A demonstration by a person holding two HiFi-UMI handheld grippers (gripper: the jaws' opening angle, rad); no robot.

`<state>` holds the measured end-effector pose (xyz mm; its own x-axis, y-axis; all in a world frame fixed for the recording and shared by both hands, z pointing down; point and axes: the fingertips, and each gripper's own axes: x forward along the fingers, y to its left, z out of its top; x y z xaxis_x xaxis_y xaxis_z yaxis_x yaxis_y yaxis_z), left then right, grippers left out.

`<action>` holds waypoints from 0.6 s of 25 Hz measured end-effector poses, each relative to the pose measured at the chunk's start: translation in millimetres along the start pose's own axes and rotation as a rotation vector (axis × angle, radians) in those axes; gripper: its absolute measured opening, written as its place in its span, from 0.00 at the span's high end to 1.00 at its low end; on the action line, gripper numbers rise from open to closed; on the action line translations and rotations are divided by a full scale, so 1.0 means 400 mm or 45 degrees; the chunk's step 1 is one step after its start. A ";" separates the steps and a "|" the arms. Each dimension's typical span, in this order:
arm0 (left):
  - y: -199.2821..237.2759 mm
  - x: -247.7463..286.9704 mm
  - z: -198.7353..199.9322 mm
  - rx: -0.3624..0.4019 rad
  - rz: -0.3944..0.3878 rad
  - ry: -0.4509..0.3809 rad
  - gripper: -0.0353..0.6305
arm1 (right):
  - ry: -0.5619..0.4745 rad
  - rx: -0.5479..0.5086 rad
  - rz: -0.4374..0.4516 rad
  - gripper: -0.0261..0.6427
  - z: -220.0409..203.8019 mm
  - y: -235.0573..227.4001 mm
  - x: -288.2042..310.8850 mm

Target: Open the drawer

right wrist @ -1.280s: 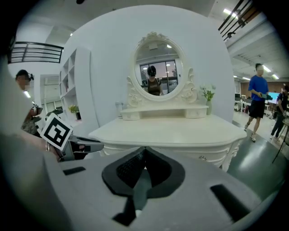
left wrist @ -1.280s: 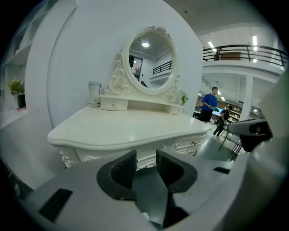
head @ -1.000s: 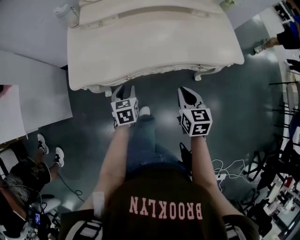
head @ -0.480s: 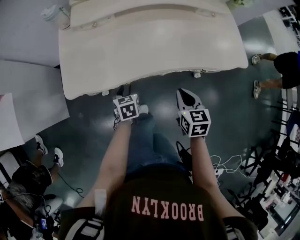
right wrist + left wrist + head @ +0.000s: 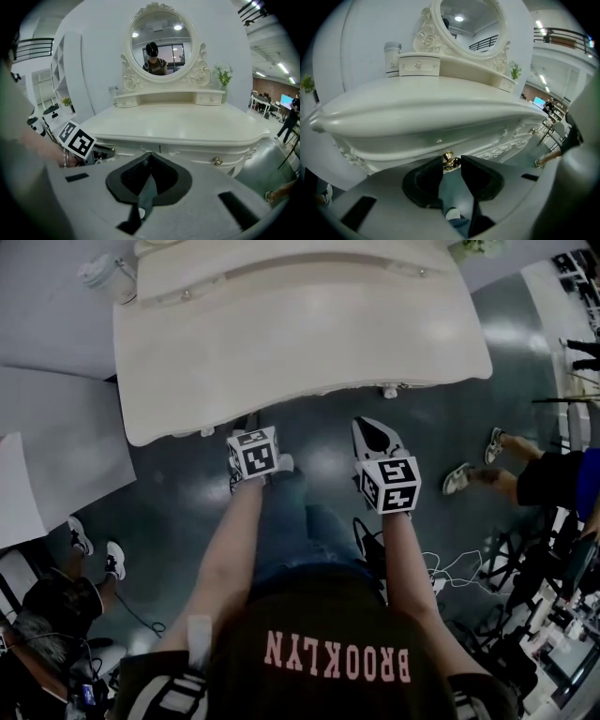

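One knob [image 5: 448,156] on the drawer [image 5: 478,137] front, under the tabletop [image 5: 417,101], sits between the closing jaws of your left hand-held gripper [image 5: 451,161]. Clamp it squarely, then pull straight out. Your right hand-held gripper [image 5: 150,157] is pinched together, empty.

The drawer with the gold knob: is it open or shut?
Shut: the drawer front sits flush under the tabletop; left gripper, jaws closing, flanks its gold knob.

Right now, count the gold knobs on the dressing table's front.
2. One gold knob sits between the left claw's closing jaws; the second knob is at the dressing table's front right. Others may be hidden.
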<state>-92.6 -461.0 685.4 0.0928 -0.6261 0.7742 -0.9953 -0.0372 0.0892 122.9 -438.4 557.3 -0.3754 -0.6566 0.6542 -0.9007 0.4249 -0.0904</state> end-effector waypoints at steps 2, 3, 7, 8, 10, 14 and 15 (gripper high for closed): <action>0.001 0.002 0.000 0.004 -0.006 -0.008 0.78 | -0.002 -0.002 -0.004 0.97 -0.001 -0.001 -0.005; 0.000 0.000 0.003 0.007 -0.007 -0.010 0.78 | -0.003 -0.002 -0.005 0.97 -0.002 -0.001 -0.009; 0.002 -0.005 0.008 -0.002 -0.004 -0.002 0.78 | -0.002 0.006 0.006 0.97 -0.010 0.008 -0.023; 0.002 -0.005 0.006 -0.006 -0.002 0.002 0.78 | -0.003 0.008 0.009 0.97 -0.013 0.009 -0.027; 0.002 -0.006 0.005 -0.008 0.003 0.006 0.78 | -0.006 0.012 0.012 0.97 -0.019 0.008 -0.037; 0.000 -0.008 0.004 -0.005 0.013 0.008 0.78 | -0.010 0.036 0.009 0.97 -0.044 -0.002 -0.060; 0.000 -0.006 0.004 -0.008 0.017 0.007 0.78 | -0.010 0.047 0.007 0.97 -0.050 -0.006 -0.065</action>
<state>-93.0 -460.7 682.7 0.0795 -0.6222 0.7789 -0.9963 -0.0241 0.0824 139.1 -410.0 555.8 -0.3822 -0.6589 0.6479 -0.9059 0.4056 -0.1218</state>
